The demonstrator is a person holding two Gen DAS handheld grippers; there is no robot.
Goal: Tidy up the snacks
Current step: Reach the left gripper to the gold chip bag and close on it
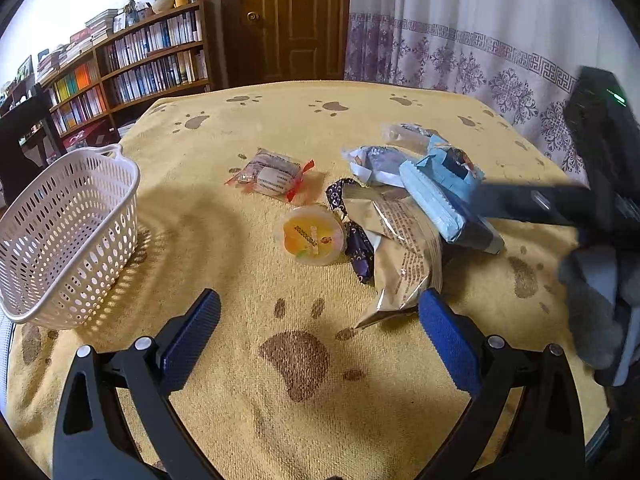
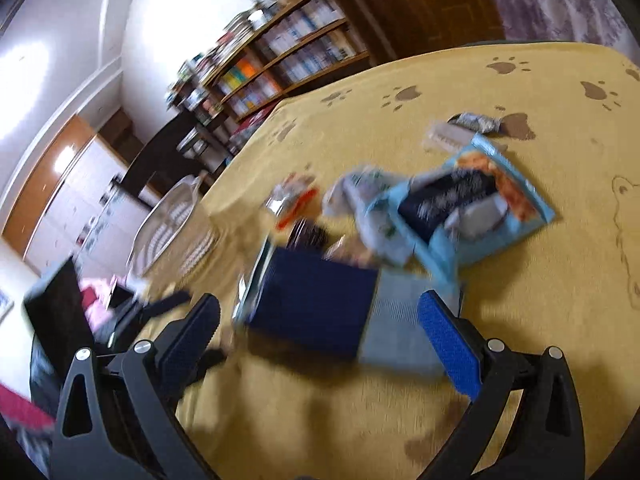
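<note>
My left hand-held gripper [image 1: 320,316]: wide open, empty, above desk [image 1: 240,360] | right hand-held gripper [image 2: 318,320]: wide open, empty, over blue packet [image 2: 316,308] | snack pile [image 1: 400,208] mid-desk | white basket [image 1: 68,236] at left

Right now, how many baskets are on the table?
1. The white perforated basket stands at the table's left edge, apart from the snack pile; it appears empty, though its floor is partly hidden. The right wrist view shows it only blurred.
</note>
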